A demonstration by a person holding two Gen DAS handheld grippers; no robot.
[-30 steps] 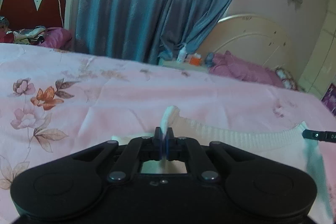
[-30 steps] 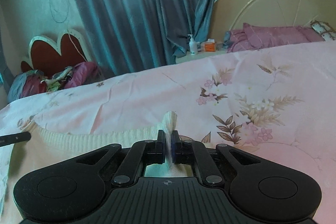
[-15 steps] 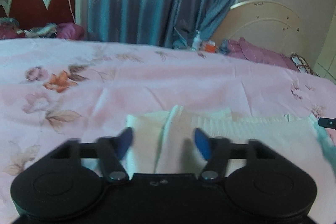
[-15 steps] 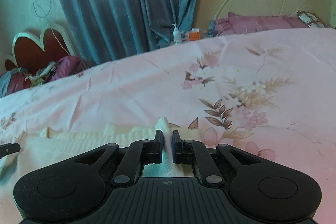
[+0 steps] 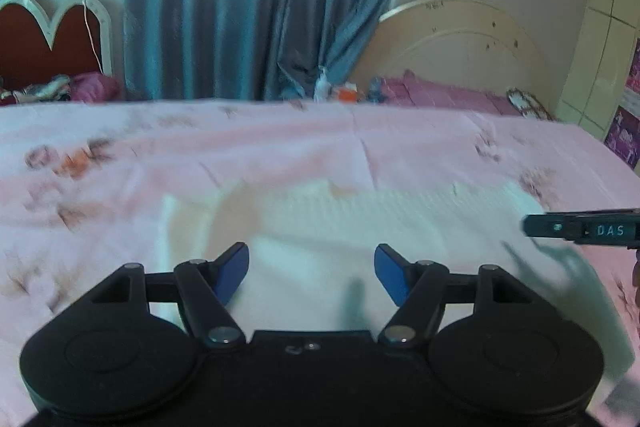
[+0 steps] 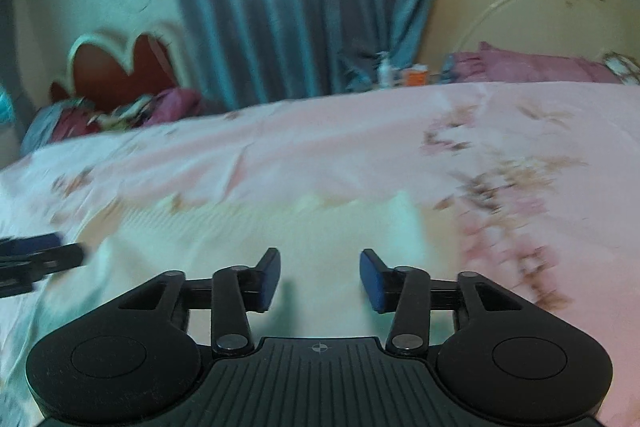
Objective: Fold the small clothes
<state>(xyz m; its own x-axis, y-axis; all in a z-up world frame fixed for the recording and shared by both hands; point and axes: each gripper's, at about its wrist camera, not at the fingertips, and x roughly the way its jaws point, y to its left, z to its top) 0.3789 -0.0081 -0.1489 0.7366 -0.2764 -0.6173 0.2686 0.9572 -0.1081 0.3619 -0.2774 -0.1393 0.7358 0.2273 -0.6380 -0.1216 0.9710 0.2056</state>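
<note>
Your cream knit garment [image 5: 344, 227] lies flat on the pink floral bedspread [image 5: 280, 143], spread crosswise just ahead of both tools, ribbed band along the far edge; from the right wrist view the same garment [image 6: 248, 239] fills the near middle, with a small raised fold near its right end. It looks folded over once, far edge fairly straight, so I'd judge one fold is laid down and at least one more is needed. Your left gripper [image 5: 312, 273] is released, blue pads [image 5: 232, 271] spread wide with only cloth behind the gap, nothing pinched. Your right gripper [image 6: 319, 277] is also released, pads [image 6: 372, 279] apart, holding nothing; its tip pokes into the left view from the right edge. Both sit low and just over the near part of the cloth, one toward each end, which makes sense for letting go of two corners together so the layer drops even. Both views are motion-blurred, so exact edge alignment is hard to tell. Past the bedspread: blue curtain [image 5: 240, 3], a cream headboard [image 5: 460, 43] with purple pillows [image 5: 440, 95] at right, a red-and-white headboard [image 5: 48, 39] at left, and a bottle [image 6: 385, 69] on a small stand between them. Next grab likely wants a side edge; risk is dragging the top layer and undoing the fold.
</note>
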